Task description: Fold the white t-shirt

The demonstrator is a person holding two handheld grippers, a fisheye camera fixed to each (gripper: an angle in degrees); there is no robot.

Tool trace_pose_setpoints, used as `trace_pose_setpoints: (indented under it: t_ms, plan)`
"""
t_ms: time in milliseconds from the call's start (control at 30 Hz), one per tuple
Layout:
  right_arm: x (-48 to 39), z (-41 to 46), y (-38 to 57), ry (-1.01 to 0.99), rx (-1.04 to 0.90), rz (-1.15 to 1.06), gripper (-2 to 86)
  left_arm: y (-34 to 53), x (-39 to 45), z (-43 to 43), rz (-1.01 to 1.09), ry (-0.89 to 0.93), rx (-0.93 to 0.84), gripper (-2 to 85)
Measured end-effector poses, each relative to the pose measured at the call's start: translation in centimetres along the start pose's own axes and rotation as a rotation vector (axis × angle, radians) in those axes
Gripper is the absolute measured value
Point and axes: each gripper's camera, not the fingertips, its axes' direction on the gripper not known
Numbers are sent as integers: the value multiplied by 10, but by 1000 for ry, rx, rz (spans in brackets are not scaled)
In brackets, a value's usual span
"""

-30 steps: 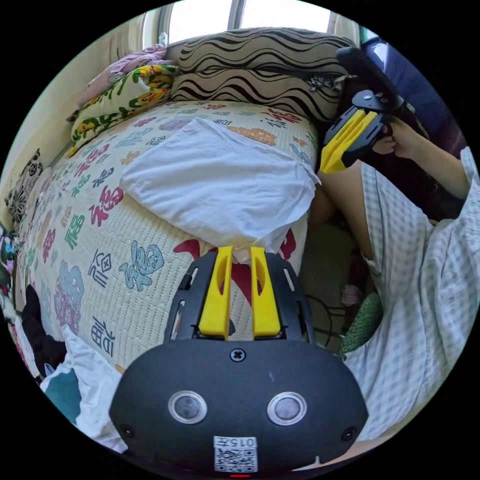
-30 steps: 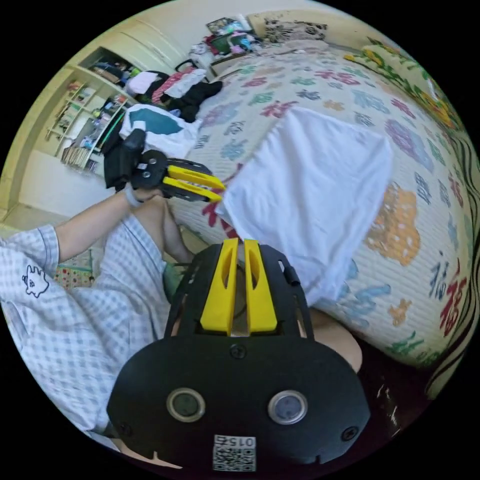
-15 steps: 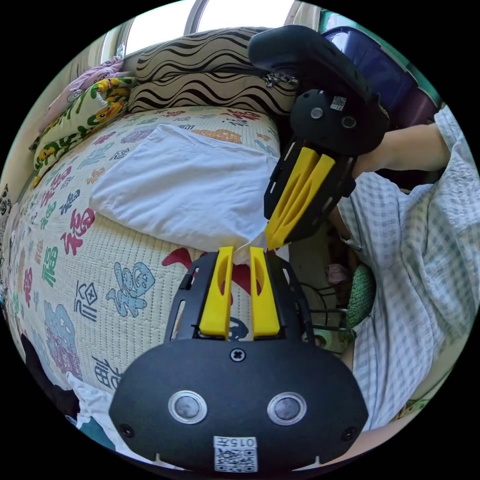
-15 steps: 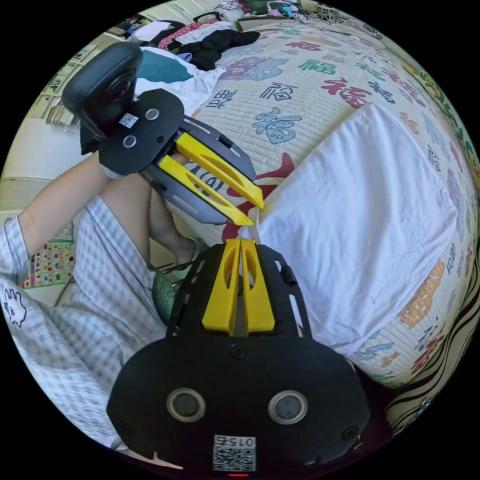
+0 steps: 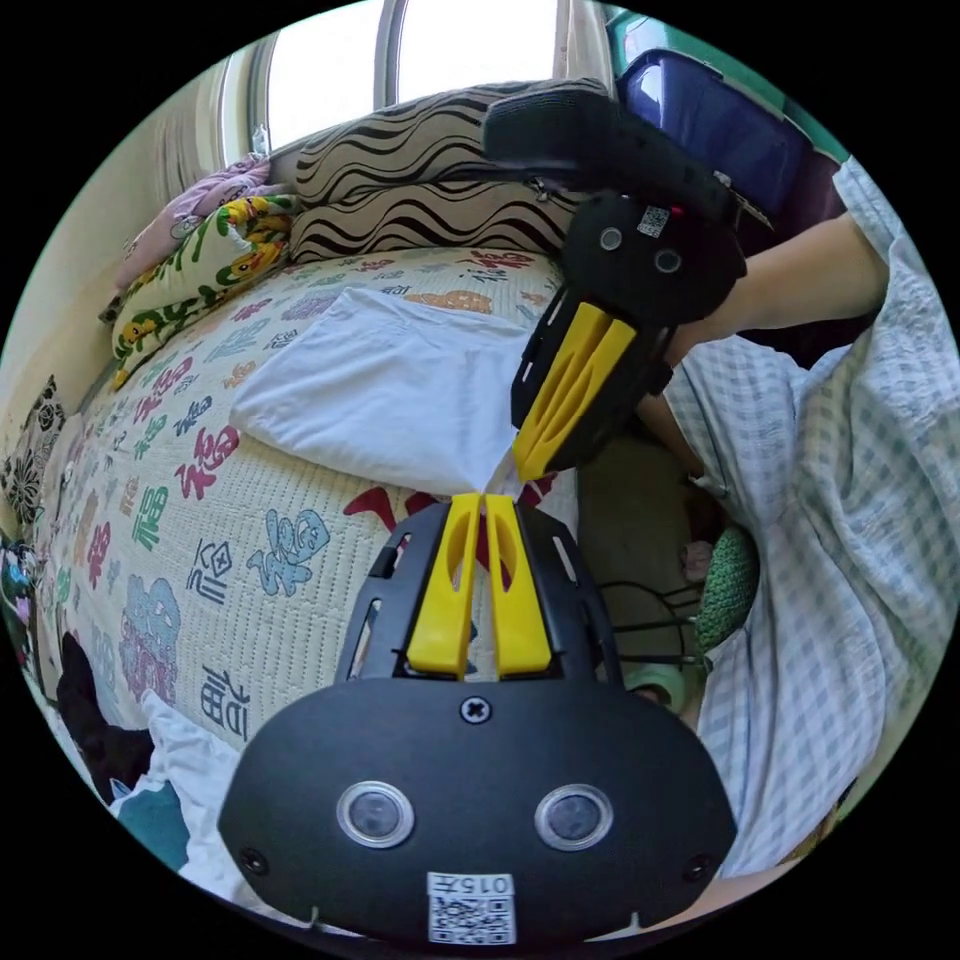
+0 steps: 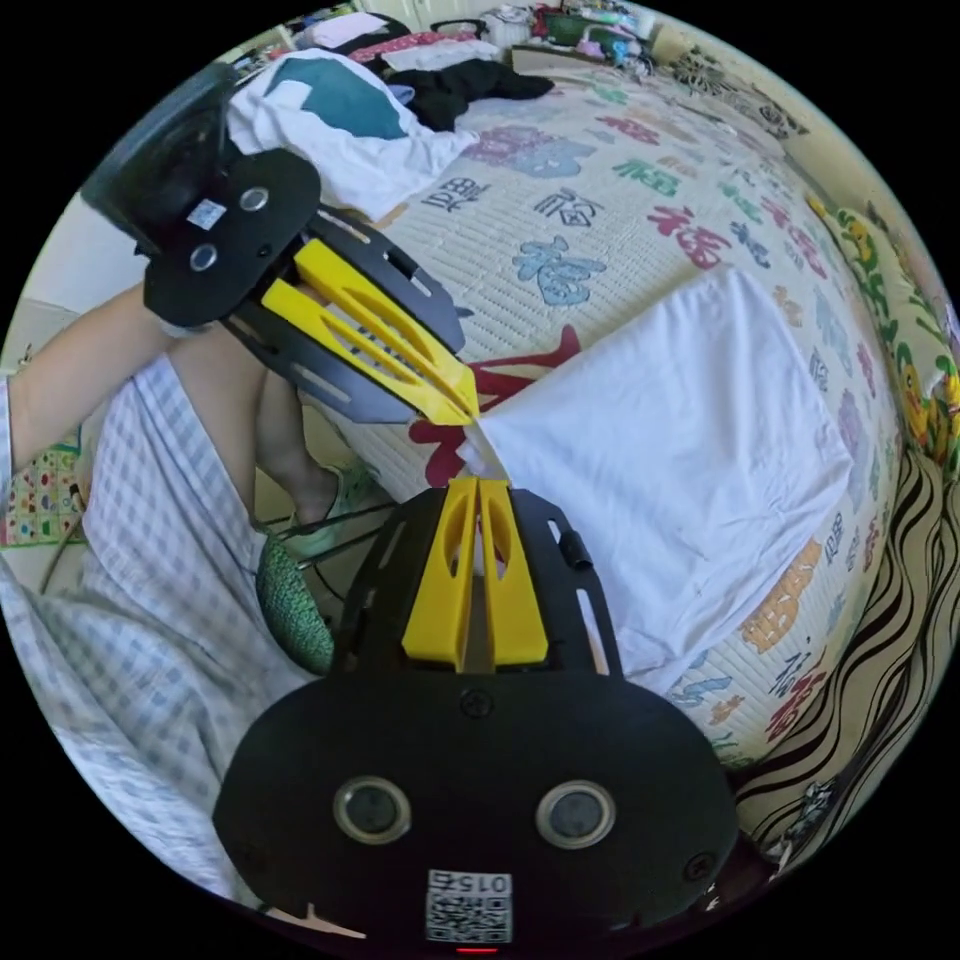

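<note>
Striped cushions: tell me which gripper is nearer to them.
Right. The right gripper pinches the white t-shirt corner on the side toward the striped cushions; the left gripper sits just beyond it.

One white t-shirt [image 5: 385,395], two tongs [image 5: 484,497] [image 6: 478,484].

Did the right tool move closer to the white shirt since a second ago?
Yes. In the left gripper view the right tool has come down from beside the striped pillow to the shirt's near corner, meeting the left tool.
</note>
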Motion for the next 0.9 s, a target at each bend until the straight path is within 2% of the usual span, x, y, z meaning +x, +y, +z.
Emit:
trace_pose_setpoints:
  t_ms: [100,267,533,600,733,900]
  plan:
    - [-8,-6,-1,66,49,-40,37,6,9,-10,-32,-42,39,-7]
    - [-18,19,-18,137,-85,-116,-4,8,17,-14,-79,-102,23,-8]
    - [-9,-11,-6,214,83,-105,29,6,21,-12,-44,-101,-26,-6]
    - [2,-3,-16,200,51,-89,27,5,12,-16,-86,-125,-4,-2]
    - [25,27,-20,10,-96,-48,-4,0,-17,-23,-188,-193,48,41]
    - [40,14,8,-121,-81,-16,-9,-12,-50,6,-237,-18,-24,38]
